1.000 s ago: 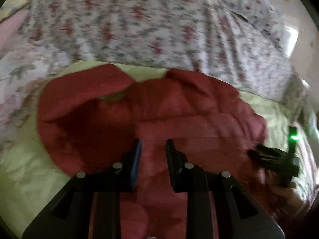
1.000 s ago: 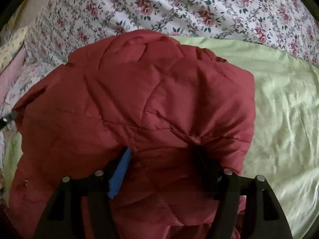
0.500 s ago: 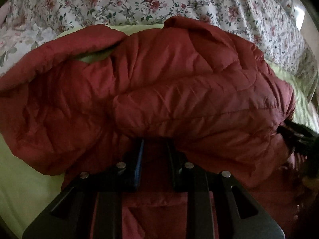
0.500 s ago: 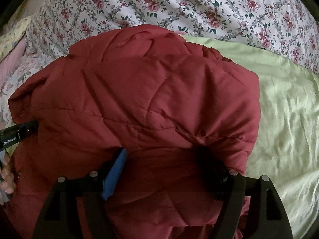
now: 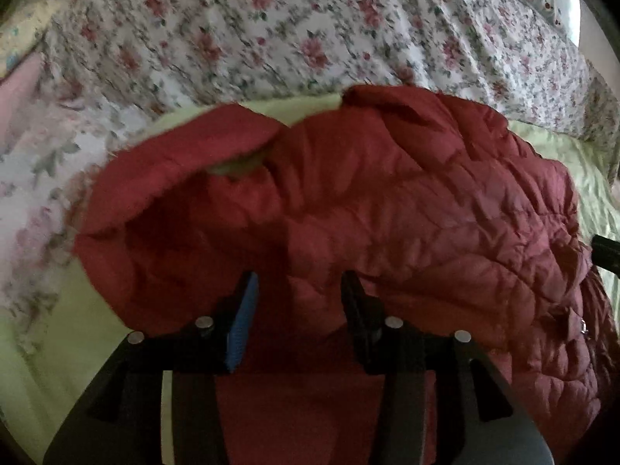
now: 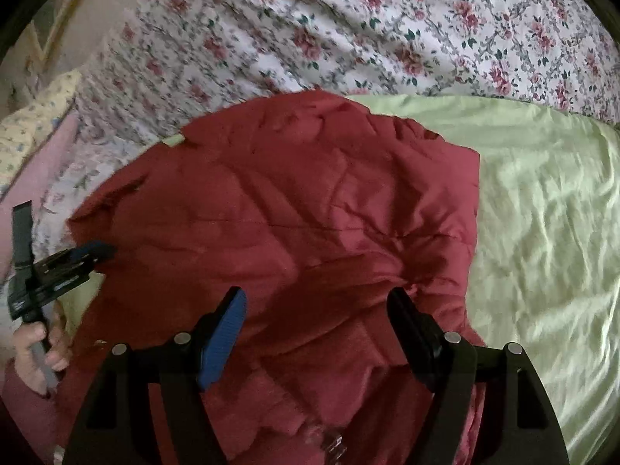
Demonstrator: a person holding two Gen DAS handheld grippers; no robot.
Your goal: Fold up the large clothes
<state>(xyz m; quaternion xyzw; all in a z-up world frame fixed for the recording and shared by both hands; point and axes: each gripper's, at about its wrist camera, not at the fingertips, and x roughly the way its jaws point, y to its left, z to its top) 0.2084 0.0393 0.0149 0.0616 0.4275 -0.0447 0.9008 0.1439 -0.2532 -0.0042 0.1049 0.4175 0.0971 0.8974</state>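
While the red quilted jacket lies bunched on the pale green sheet of a bed, both grippers stand over its near edge. A floral quilt runs across the far side of the bed, beyond the jacket.

Left gripper: jaws opening, pads apart, jacket fabric lying between them but not pressed by either pad. A puffed fold of the jacket rises just beyond its fingertips. In the right wrist view this gripper shows at the left edge, carried by a hand, beside the jacket's left side.

Right gripper: jaws set wide, blue pad and black pad both clear of the cloth, jacket below and between them, nothing clamped.

Focus is soft in the left wrist view.
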